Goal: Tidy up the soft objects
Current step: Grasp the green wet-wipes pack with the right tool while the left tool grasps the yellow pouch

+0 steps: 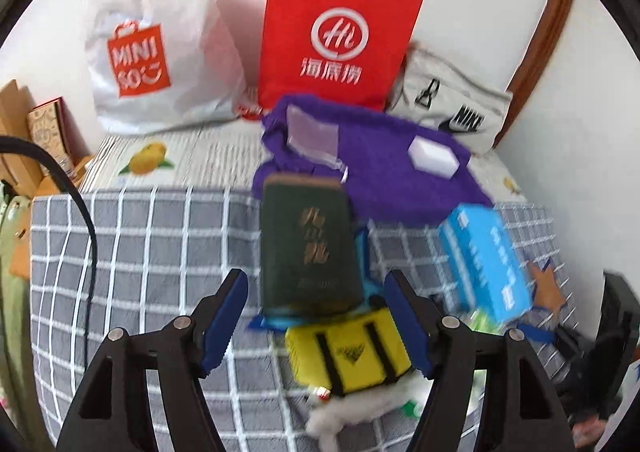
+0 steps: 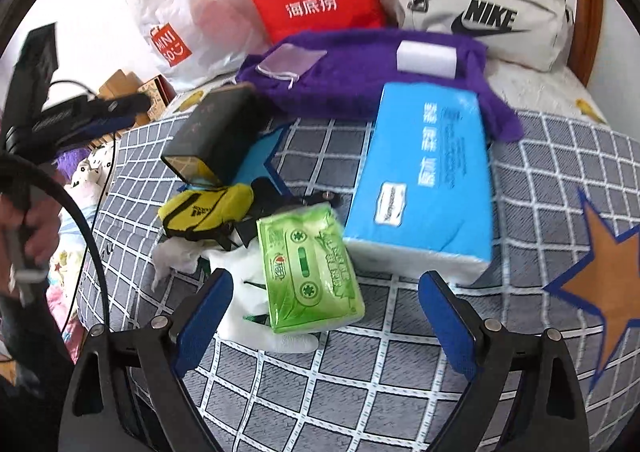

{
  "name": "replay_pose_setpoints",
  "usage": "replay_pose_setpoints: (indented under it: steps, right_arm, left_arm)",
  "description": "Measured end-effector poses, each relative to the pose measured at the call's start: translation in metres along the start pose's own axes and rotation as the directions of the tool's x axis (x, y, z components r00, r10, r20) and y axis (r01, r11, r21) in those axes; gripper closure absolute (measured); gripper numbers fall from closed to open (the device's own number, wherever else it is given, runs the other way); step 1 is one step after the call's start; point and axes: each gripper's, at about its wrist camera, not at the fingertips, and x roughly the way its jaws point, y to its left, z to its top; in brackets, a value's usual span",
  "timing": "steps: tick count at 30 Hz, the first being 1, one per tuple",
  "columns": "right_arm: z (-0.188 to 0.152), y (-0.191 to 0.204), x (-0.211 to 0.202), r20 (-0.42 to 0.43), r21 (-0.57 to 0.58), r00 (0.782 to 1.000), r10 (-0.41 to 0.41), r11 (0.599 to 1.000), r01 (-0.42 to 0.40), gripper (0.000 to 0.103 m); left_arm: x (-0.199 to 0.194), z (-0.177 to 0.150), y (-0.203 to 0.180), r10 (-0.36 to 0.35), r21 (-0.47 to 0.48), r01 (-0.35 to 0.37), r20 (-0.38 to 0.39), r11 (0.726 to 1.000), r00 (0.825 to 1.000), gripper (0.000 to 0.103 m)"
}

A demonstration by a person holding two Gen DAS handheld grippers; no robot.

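Observation:
On the grey checked blanket (image 1: 140, 244) lies a pile of items. In the left wrist view, my left gripper (image 1: 316, 316) is open, its jaws on either side of a yellow pouch (image 1: 352, 348) and just below a dark green box (image 1: 308, 244). White cloth (image 1: 344, 408) lies under the pouch. In the right wrist view, my right gripper (image 2: 324, 316) is open around a green tissue pack (image 2: 308, 272), with a blue tissue pack (image 2: 428, 180) just beyond. A purple towel (image 2: 360, 68) holds a white sponge (image 2: 426, 58) and a clear pouch (image 2: 290, 58).
A red paper bag (image 1: 336, 28), a white Miniso bag (image 1: 152, 36) and a grey Nike bag (image 2: 480, 8) stand against the far wall. Cardboard boxes (image 1: 24, 124) sit left of the bed. The left gripper (image 2: 80, 120) shows at left in the right wrist view.

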Motion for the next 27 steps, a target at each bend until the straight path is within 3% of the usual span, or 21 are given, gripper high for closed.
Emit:
replay_pose_setpoints:
  steps: [4,8,10,17,19,21,24,26,27]
  right_arm:
    - [0.0,0.0,0.022,-0.025,0.001,1.0,-0.013,1.0,0.013,0.012]
    - [-0.002,0.002,0.033,-0.039,-0.011,0.999,0.015,1.0,-0.016,0.047]
    - [-0.003,0.002,0.031,-0.036,-0.001,0.998,0.05,0.999,-0.05,0.047]
    - [-0.01,0.009,0.007,0.02,-0.04,1.0,0.014,0.999,-0.013,0.047]
    - [-0.013,0.01,0.001,0.029,-0.038,1.0,0.008,0.999,-0.007,0.047]
    - [-0.016,0.009,-0.006,0.042,-0.034,0.999,-0.003,0.999,0.005,0.047]
    - [-0.019,0.006,-0.014,0.058,-0.019,0.998,-0.01,1.0,0.011,0.047]
    - [-0.021,0.004,-0.02,0.066,-0.007,0.998,-0.012,1.0,0.013,0.047]
    - [-0.022,0.002,-0.023,0.071,0.002,0.997,-0.015,1.0,0.015,0.047]
  left_arm:
    - [0.014,-0.024,0.002,0.01,0.002,-0.01,-0.057,1.0,0.998,0.029]
    - [0.033,-0.041,0.004,0.012,-0.005,-0.013,-0.124,1.0,0.992,0.029]
    - [0.039,-0.046,0.007,0.009,-0.027,-0.013,-0.143,1.0,0.99,0.029]
    - [0.054,-0.058,0.011,-0.076,-0.11,0.057,-0.174,0.992,0.982,0.032]
    - [0.056,-0.058,0.009,-0.102,-0.128,0.08,-0.171,0.988,0.98,0.039]
    - [0.061,-0.058,0.007,-0.119,-0.14,0.094,-0.181,0.986,0.976,0.055]
    - [0.066,-0.061,0.005,-0.107,-0.139,0.081,-0.191,0.987,0.976,0.066]
    - [0.064,-0.062,0.009,-0.125,-0.166,0.095,-0.18,0.981,0.976,0.076]
    - [0.061,-0.063,0.012,-0.146,-0.186,0.113,-0.171,0.976,0.974,0.076]
